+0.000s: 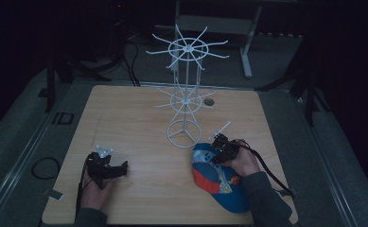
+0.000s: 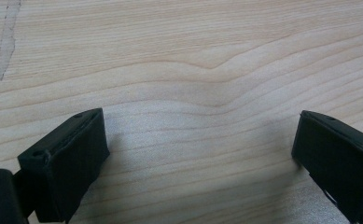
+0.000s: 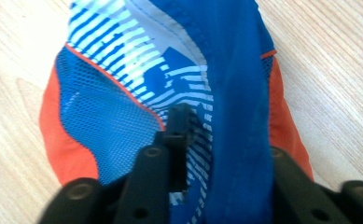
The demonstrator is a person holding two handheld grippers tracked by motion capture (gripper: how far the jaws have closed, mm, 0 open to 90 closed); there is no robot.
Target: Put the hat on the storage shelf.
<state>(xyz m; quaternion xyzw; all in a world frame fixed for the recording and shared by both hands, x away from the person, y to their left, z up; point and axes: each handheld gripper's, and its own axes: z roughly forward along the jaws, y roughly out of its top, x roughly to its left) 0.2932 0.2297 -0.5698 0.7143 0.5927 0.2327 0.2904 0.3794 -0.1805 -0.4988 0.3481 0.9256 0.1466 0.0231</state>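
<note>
Your right gripper [image 1: 218, 150] is clamped on the blue-and-orange cap [image 1: 219, 179], a fold of fabric pinched between its jaws; the cap lies at the table's [image 1: 139, 137] 5 o'clock corner. Your left gripper [image 1: 120, 169], at 7 o'clock, rests spread wide over bare wood, gripping nothing. Farther out, at 12 o'clock, a white wire rack [image 1: 185, 94] stands.

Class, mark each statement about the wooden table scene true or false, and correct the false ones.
1. The right gripper grips the blue, orange and white cap. True.
2. The left gripper holds a cap. False: its jaws stand open over bare wooden table.
3. The white wire rack stands upright on the table. True.
4. The cap hangs on the rack. False: it lies on the table.
</note>
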